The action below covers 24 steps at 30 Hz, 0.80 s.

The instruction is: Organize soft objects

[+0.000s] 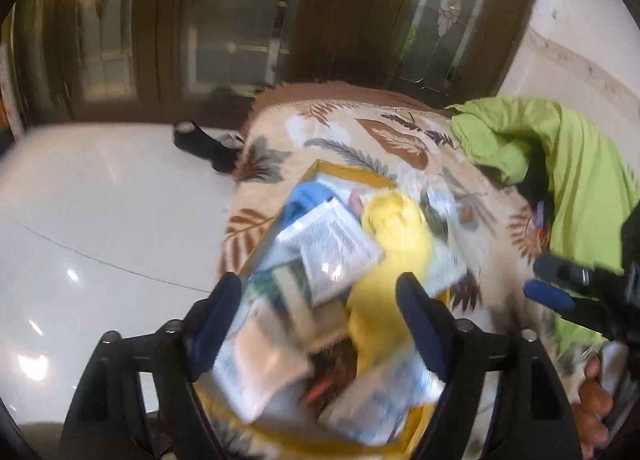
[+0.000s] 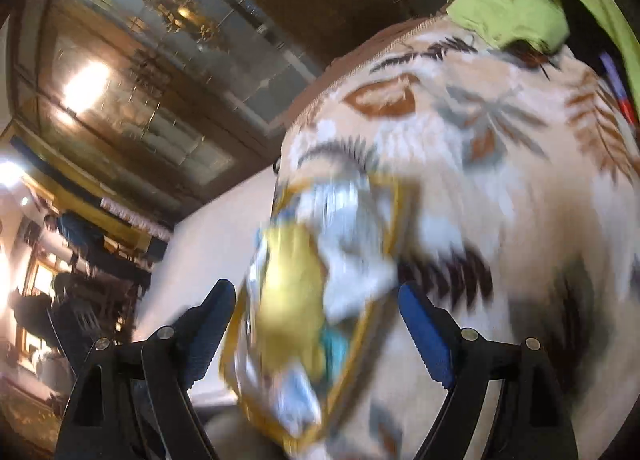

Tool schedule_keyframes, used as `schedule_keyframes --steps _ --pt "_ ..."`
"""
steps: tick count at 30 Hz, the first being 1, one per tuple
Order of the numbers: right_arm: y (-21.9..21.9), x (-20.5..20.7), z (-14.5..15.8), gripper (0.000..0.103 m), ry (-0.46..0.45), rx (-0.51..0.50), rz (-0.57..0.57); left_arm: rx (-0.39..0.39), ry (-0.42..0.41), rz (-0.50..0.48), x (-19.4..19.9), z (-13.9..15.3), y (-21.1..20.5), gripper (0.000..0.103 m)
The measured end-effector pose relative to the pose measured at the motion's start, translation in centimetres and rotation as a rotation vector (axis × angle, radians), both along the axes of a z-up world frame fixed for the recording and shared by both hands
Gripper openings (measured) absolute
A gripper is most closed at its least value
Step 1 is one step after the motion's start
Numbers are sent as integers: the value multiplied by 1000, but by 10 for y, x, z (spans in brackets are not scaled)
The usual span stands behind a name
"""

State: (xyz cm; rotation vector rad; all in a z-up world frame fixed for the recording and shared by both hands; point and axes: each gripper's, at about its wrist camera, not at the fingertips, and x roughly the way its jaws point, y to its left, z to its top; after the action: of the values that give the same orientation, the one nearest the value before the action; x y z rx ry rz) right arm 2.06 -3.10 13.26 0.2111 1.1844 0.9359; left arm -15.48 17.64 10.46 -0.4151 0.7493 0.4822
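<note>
A yellow-rimmed box (image 1: pixel 348 173) lies on a leaf-patterned blanket (image 1: pixel 360 135) and is packed with soft things: a yellow cloth (image 1: pixel 396 227), a blue cloth (image 1: pixel 308 199) and several clear plastic packets (image 1: pixel 336 244). My left gripper (image 1: pixel 320 284) hovers open just over the box, nothing pressed between its blue pads. The right gripper (image 1: pixel 554 282) shows at the right edge of the left wrist view. In its own blurred view the right gripper (image 2: pixel 316 292) is open above the same box (image 2: pixel 396 195), the yellow cloth (image 2: pixel 288 300) lying below the gap.
A lime green cloth (image 1: pixel 560 155) is bunched at the far right of the blanket (image 2: pixel 480 199). White floor (image 1: pixel 100 219) lies to the left with a black object (image 1: pixel 204 143) on it. A wooden glass-door cabinet (image 1: pixel 200 19) stands behind. A person's hand (image 1: pixel 596 392) shows at the lower right.
</note>
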Motion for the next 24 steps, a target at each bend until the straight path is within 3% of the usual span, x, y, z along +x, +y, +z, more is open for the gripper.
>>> schedule_keyframes --steps 1,5,11,24 --pt "-6 -14 0 87 -13 -12 15 38 15 16 -11 1 -12 89" --pt "-33 -62 -3 87 -88 -82 54 113 51 62 -42 -1 -34 90" --pt "-55 -84 7 87 -143 -96 59 121 89 96 -64 -6 -47 90" --pt "-44 -121 21 87 -263 -128 101 88 100 94 -69 -11 -62 90"
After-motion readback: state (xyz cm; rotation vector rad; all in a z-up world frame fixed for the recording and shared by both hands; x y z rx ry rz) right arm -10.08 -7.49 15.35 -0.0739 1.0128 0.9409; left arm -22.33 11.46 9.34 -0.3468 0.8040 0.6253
